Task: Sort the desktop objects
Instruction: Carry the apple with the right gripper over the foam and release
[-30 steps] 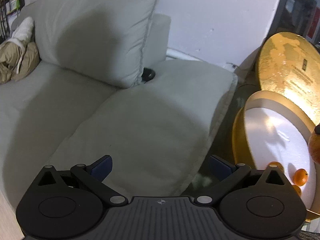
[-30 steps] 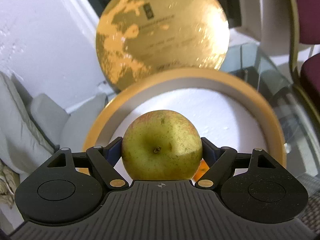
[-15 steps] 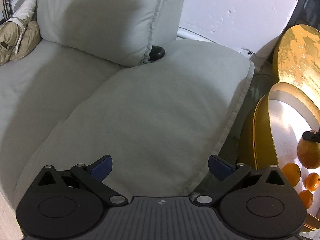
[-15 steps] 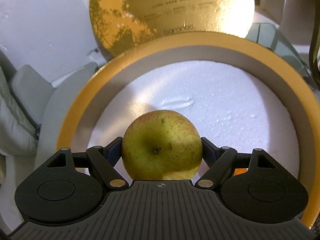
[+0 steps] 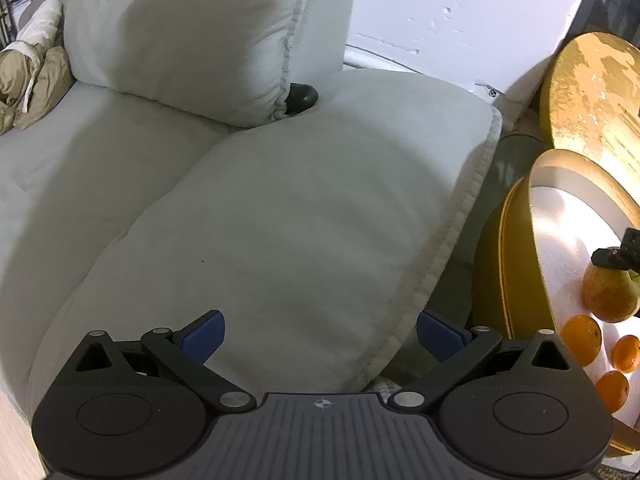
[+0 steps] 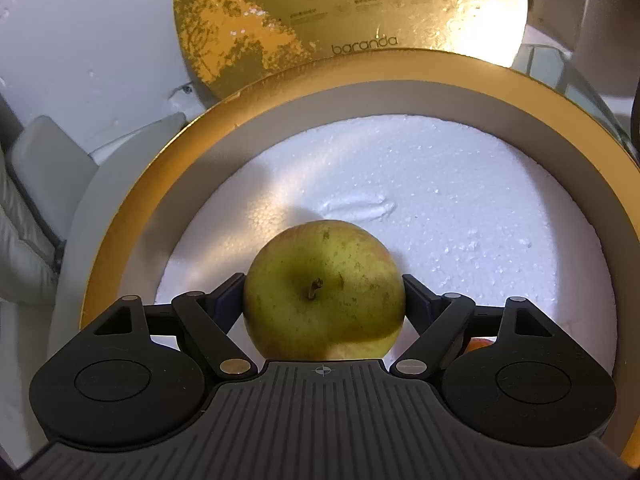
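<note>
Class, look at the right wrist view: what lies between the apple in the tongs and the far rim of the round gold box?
Only bare white foam, with one shallow dent, lies between the apple and the gold box rim; the right wrist view shows it.

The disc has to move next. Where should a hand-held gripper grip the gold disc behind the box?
Likely its upper edge, from above: the gold disc stands on edge, leaning on the wall behind the box, leaving that thin rim free.

Yellow-green apple (image 6: 324, 288), faint red blush, brown speckles, stem toward the camera, sits low on the white foam floor of a round gold-rimmed box (image 6: 132, 216), near three small oranges (image 5: 580, 340) by the box's near edge.
</note>
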A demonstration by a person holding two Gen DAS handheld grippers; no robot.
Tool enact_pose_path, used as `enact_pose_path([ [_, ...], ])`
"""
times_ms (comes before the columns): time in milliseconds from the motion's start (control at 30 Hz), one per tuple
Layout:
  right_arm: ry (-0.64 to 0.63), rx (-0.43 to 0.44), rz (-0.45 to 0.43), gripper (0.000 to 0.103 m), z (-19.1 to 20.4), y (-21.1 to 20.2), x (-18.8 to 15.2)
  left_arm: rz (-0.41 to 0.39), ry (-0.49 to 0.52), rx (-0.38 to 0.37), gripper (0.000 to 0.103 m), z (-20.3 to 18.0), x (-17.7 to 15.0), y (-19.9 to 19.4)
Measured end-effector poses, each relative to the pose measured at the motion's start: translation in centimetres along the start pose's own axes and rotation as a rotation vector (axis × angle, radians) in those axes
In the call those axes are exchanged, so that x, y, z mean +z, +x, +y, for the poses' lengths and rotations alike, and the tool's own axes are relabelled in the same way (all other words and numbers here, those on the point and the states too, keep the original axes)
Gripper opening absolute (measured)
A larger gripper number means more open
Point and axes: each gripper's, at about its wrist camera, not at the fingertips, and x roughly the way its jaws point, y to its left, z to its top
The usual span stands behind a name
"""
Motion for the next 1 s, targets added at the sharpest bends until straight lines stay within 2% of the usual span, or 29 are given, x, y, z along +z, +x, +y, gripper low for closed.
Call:
enact_pose_path([
  [267, 0.011, -0.007, -0.003, 0.088, -0.6, -0.7, 0.4, -0.012, 0.018, 0.000, 0.102, -0.6, -0.5, -1.1],
  [500, 0.014, 0.037, -0.041, 0.088, -1.2, -3.5, 0.4, -0.033, 0.045, -0.006, 0.102, -1.4, -1.0, -2.8],
  [733, -0.008, 0.089, -0.077, 0.088, -2.2, -8.3, -0.9, -0.072, 0.082, -0.014, 0.102, -2.2, -2.1, -5.6],
  [1000, -0.054, 0.132, -0.139, 0.088, -4.6, -15.0, -4.7, -0.102, 0.155, -0.037, 0.102, -3.9, -4.3, -8.8],
])
